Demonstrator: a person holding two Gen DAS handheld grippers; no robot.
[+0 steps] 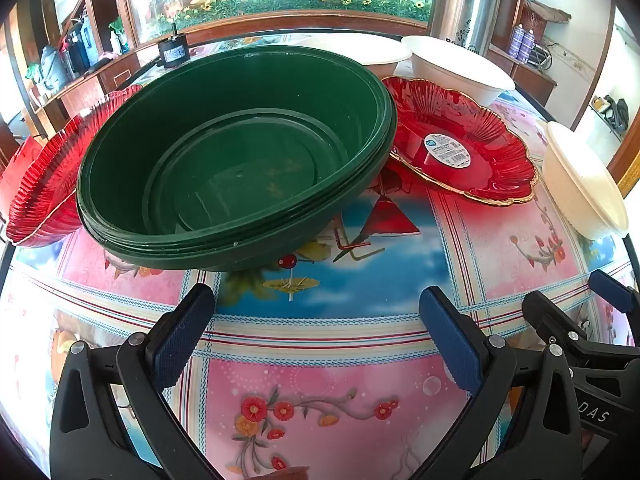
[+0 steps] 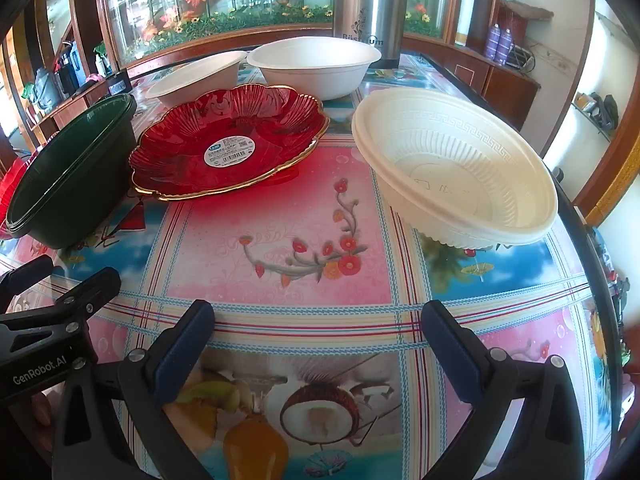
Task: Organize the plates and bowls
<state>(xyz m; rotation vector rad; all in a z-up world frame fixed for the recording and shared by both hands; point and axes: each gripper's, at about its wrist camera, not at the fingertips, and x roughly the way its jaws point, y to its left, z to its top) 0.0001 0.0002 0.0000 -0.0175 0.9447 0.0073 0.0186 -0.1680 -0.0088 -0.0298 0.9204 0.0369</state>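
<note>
Both grippers hover over the bench [image 2: 304, 216] with nothing between them: left gripper [image 1: 316, 332] fingers spread wide, right gripper [image 2: 318, 340] same. Stack of dark green round plastic bowls [image 1: 240, 160] at 12 o'clock of left; red scalloped gold-rimmed plastic plate [image 2: 228, 140] at 11 o'clock of right (label sticker in its middle), cream ribbed plastic bowl [image 2: 456, 168] at 1 o'clock.

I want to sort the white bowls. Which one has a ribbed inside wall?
The white bowl nearest the right claw, at the table's right edge. Its wall is ribbed under a patterned rim; the two far white bowls are smooth.
</note>
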